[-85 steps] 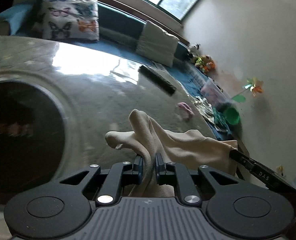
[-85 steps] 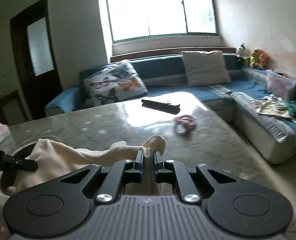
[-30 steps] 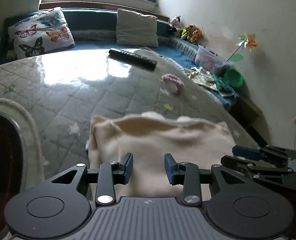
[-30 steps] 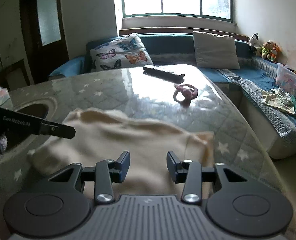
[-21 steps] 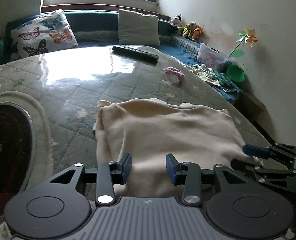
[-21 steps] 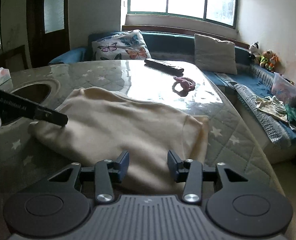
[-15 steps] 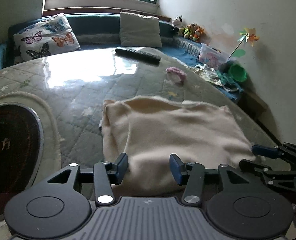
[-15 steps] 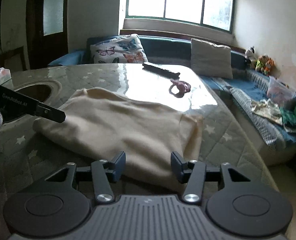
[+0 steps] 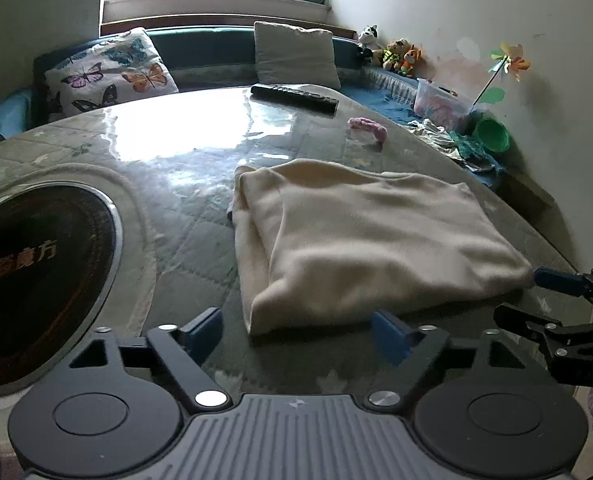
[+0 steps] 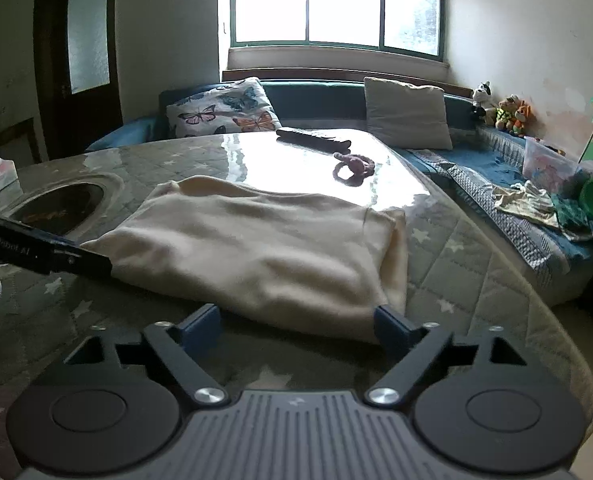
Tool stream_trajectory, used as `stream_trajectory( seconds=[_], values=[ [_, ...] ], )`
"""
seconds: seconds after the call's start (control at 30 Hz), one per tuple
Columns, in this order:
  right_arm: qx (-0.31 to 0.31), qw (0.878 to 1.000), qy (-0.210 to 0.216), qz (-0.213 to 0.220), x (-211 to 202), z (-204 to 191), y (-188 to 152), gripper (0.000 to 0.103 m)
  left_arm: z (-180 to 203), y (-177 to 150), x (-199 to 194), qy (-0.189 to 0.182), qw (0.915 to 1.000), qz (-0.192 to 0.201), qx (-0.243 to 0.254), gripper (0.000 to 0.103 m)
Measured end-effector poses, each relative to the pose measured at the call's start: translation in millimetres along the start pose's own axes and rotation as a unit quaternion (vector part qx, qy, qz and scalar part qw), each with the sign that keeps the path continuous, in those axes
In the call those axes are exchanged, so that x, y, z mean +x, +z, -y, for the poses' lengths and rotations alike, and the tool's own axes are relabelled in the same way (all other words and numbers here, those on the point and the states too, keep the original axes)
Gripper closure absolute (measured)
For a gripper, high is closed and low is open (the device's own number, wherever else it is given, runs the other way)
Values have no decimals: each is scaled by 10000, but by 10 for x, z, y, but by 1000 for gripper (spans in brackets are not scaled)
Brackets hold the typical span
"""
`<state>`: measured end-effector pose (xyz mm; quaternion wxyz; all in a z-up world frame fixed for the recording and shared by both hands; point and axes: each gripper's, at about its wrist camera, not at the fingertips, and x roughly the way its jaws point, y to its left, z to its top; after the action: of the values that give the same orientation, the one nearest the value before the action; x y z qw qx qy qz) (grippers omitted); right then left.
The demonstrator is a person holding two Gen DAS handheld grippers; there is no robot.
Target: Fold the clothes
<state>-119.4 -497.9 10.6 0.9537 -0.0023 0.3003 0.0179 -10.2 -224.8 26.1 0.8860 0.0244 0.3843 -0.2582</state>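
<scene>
a cream garment [image 9: 368,236] lies doubled into a flat rectangle near the table [image 9: 200,208]'s right edge, layered hems showing along its left side. moments earlier both grippers pinched it bunched and aloft; since then they have let go and drawn back, which suggests a fold just laid down. the left gripper [image 9: 296,334] and right gripper [image 10: 296,328] hang just short of its near edge, jaws spread wide, holding and touching nothing. a remote [image 9: 294,96] and pink ring [image 10: 354,166] sit toward the far edge.

Cream garment [image 9: 368,236], folded into a flat rectangle, lying on quilted table [image 9: 184,216]
</scene>
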Motion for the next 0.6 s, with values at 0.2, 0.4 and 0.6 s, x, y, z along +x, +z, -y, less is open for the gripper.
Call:
stream_trajectory(
  seconds=[0.2, 0.4, 0.6],
  values=[
    [143, 9998, -68, 101, -84, -85, -88, 0, 20, -146, -131, 88, 9998, 122, 131, 0],
    [240, 9995, -198, 67, -140, -171, -171, 0, 38, -252, -217, 64, 9997, 200, 154, 0],
    [235, 9993, -277, 17, -180, -275, -222, 0, 70, -346, -291, 50, 9994, 315, 158, 0]
  ],
)
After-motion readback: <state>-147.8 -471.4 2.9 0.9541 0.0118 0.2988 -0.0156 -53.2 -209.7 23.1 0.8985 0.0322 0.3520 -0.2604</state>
